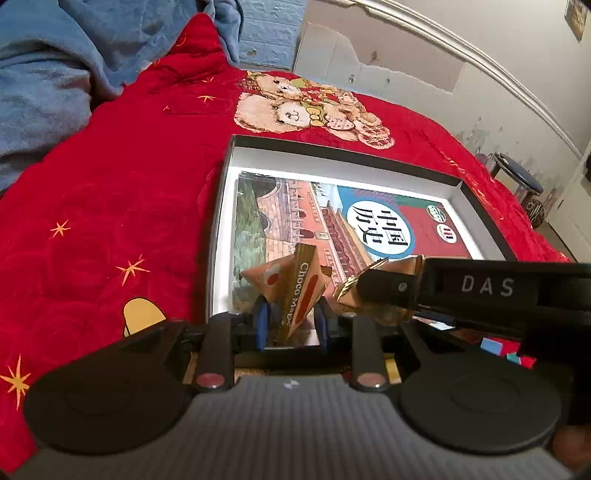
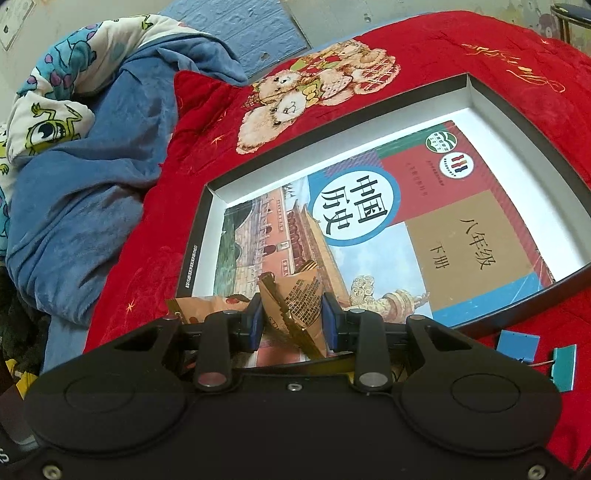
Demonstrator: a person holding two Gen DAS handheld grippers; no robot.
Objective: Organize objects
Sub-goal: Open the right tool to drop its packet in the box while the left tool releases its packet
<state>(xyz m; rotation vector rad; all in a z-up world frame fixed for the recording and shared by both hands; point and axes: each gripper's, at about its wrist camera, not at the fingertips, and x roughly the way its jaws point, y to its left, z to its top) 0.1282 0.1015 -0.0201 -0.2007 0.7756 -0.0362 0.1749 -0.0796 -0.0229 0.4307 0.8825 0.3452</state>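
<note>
A red quilt [image 1: 122, 192] with gold stars and a teddy-bear print [image 2: 314, 92] covers the bed. At its far left corner lie a blue blanket [image 2: 85, 192] and a cartoon-monster sheet [image 2: 48, 122]. Behind is a blue brick-pattern wall [image 1: 266, 33] and a scuffed white wall [image 1: 480, 48] with curved moulding. A dark round stool [image 1: 519, 173] stands off the far right edge.

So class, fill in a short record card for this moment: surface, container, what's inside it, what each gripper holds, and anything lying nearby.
surface: red quilt with a teddy bear print
container: shallow black box with a white lining, open
inside: history textbook, lying flat
left gripper: shut on a snack packet
right gripper: shut on a second snack packet
nearby: blue cards on the quilt, outside the box; blue blanket
</note>
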